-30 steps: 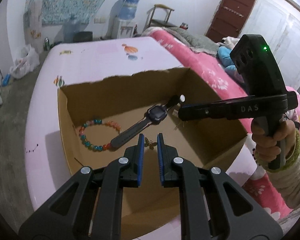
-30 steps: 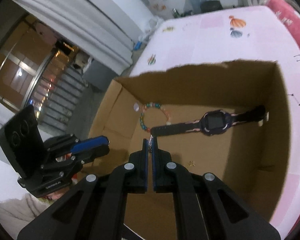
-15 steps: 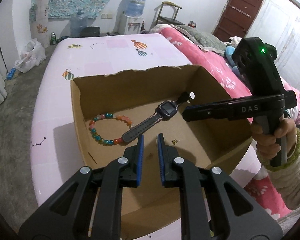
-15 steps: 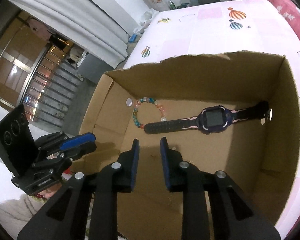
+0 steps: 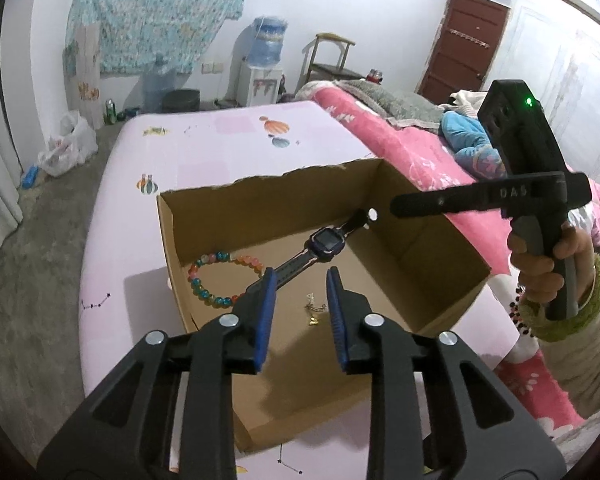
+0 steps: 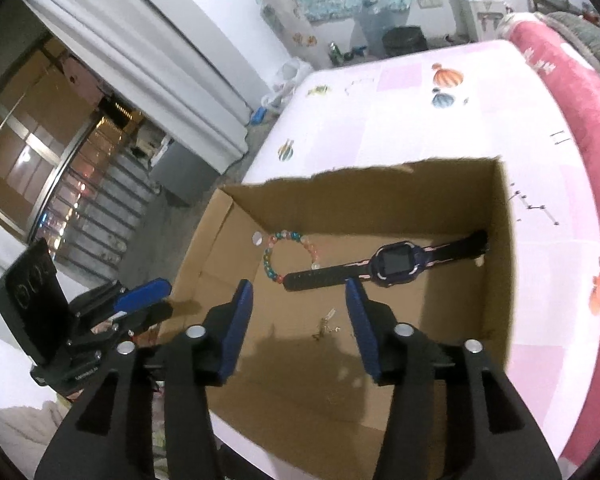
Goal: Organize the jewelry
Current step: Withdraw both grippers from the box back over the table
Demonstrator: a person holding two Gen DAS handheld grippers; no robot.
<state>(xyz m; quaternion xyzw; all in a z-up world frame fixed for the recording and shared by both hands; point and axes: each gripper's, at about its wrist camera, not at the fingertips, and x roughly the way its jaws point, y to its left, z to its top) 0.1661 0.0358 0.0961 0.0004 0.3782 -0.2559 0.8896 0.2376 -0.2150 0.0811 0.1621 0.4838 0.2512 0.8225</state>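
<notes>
An open cardboard box (image 5: 428,256) (image 6: 500,240) sits on a pink bed sheet. On its floor lie a dark smartwatch (image 5: 326,240) (image 6: 394,262), a bracelet of coloured beads (image 5: 216,276) (image 6: 284,254) and a small gold chain piece (image 5: 314,310) (image 6: 326,326). My left gripper (image 5: 300,280) hangs above the box, its jaws opening, nothing between the pads. My right gripper (image 6: 300,290) is also above the box with jaws opening wide and empty. Each gripper shows in the other's view: the right one (image 5: 396,204), the left one (image 6: 144,300).
The pink sheet (image 5: 228,148) with balloon prints spreads beyond the box. A red-pink quilt (image 5: 384,140) lies along the right. A hand (image 5: 548,264) in a green-cuffed sleeve holds the right gripper. Farther off stand a water dispenser (image 5: 266,60) and a chair (image 5: 332,56).
Both grippers have risen and pulled back from the box, and their jaws went from shut to apart. The small gold chain piece now lies loose on the box floor.
</notes>
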